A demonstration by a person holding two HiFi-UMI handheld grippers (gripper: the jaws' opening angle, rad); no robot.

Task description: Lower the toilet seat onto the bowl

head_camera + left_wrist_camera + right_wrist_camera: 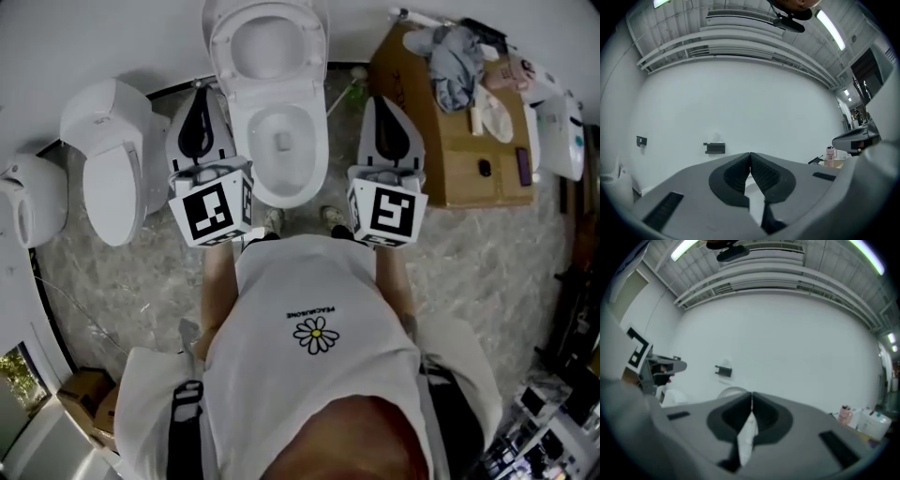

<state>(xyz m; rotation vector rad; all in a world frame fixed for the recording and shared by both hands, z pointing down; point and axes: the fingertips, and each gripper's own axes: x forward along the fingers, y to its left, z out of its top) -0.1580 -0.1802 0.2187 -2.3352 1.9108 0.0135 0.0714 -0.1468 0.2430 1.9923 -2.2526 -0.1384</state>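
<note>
both shut, empty: grey left gripper, grey right gripper flank white ceramic bowl mid-frame. white oval toilet seat upright, top centre; best catch rim, ease down.

Narrow floor gaps flanking the bowl, second toilet left, cardboard box right

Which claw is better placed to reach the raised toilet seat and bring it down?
Left, probably. Both are shut and empty, flanking the bowl, but the left claw sits closer to the raised seat; the right claw stands farther off.
</note>
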